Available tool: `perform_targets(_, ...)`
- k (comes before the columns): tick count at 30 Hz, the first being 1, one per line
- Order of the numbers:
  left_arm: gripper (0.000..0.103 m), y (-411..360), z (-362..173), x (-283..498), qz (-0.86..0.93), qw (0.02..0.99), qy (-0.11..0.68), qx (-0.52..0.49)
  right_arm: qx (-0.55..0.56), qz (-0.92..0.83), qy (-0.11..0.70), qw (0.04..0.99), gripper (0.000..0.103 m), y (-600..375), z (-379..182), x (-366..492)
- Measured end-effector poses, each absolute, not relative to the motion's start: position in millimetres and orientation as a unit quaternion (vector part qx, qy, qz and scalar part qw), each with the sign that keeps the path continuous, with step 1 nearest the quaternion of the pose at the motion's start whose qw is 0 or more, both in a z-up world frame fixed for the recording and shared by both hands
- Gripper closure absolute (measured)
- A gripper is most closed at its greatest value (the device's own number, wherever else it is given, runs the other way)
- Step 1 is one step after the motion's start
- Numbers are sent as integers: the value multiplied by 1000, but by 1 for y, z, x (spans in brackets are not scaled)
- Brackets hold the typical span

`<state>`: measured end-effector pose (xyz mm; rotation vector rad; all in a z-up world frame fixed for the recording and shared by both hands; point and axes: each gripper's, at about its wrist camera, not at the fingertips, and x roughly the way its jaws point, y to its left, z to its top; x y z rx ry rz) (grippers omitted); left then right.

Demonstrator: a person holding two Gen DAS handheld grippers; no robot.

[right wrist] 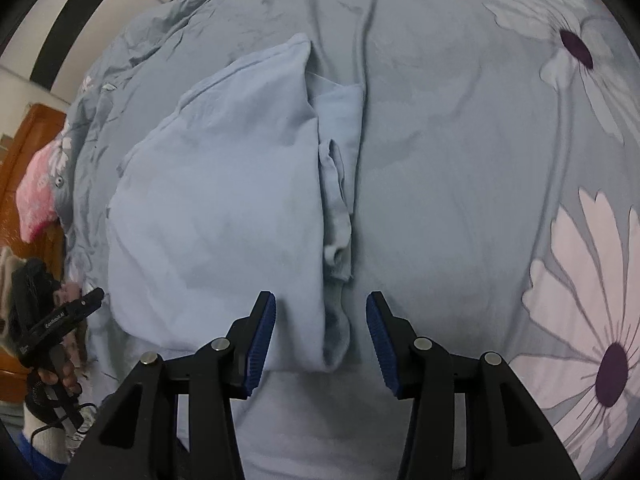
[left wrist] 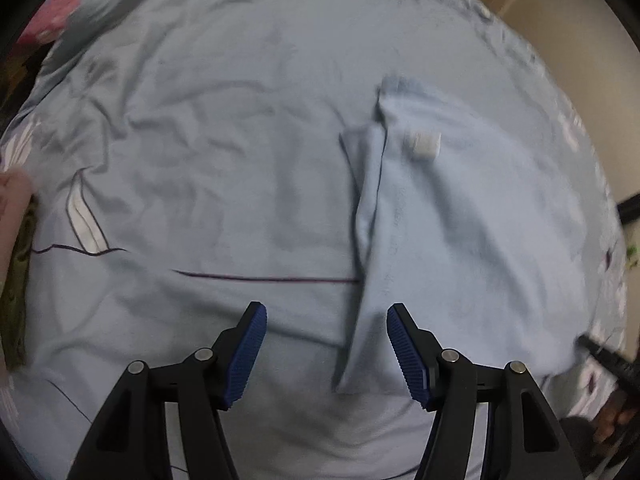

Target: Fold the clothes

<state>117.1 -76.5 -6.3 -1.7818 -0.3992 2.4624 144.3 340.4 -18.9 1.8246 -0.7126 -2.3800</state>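
Note:
A light blue garment (left wrist: 460,232) lies partly folded on a grey-blue floral bedsheet (left wrist: 220,160). A white label (left wrist: 423,144) shows near its collar. Its folded left edge runs down between my left gripper's fingers. My left gripper (left wrist: 326,320) is open and empty, just above that edge. In the right wrist view the same garment (right wrist: 216,216) lies left of centre, with a bunched fold (right wrist: 336,200) along its right edge. My right gripper (right wrist: 321,308) is open and empty over the garment's near corner. The other gripper (right wrist: 60,320), held in a hand, shows at the left.
The bedsheet (right wrist: 460,160) has big white daisies (right wrist: 592,320) at the right. A pink fuzzy item (right wrist: 36,196) lies at the bed's left edge by a wooden headboard (right wrist: 24,140). A pink patch (left wrist: 52,20) shows at the far left. A wall (left wrist: 560,8) stands at the far right.

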Motion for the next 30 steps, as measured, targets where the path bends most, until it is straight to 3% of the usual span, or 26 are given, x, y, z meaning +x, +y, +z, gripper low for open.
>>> perform_targets(6,36,-20,26,121,814,135,-154,-543,603,-756,-254,23,55,341,-33,151)
perform_targets(9,37,28,20,123,809,171,-117,-549,604,-753,-262,23,55,339,-35,152)
perform_targets(10,40,43,16,124,807,177,-101,-554,603,-752,-266,23,55,339,-35,152)
perform_targets(11,52,55,10,127,804,181,-89,-560,603,-751,-269,23,55,338,-35,152)
perform_targets(13,67,68,-2,129,794,178,-76,-577,603,-749,-275,22,55,338,-36,152)
perform_targets(17,84,78,-19,135,783,165,-50,-598,605,-746,-279,25,57,334,-38,153)
perform_targets(20,85,84,-30,137,775,164,-32,-610,607,-743,-281,29,70,333,-39,153)
perform_targets(24,86,83,-37,136,770,153,-34,-619,605,-743,-285,38,94,329,-34,153)
perform_targets(30,86,80,-34,138,767,152,-20,-623,592,-755,-278,43,97,318,-14,150)
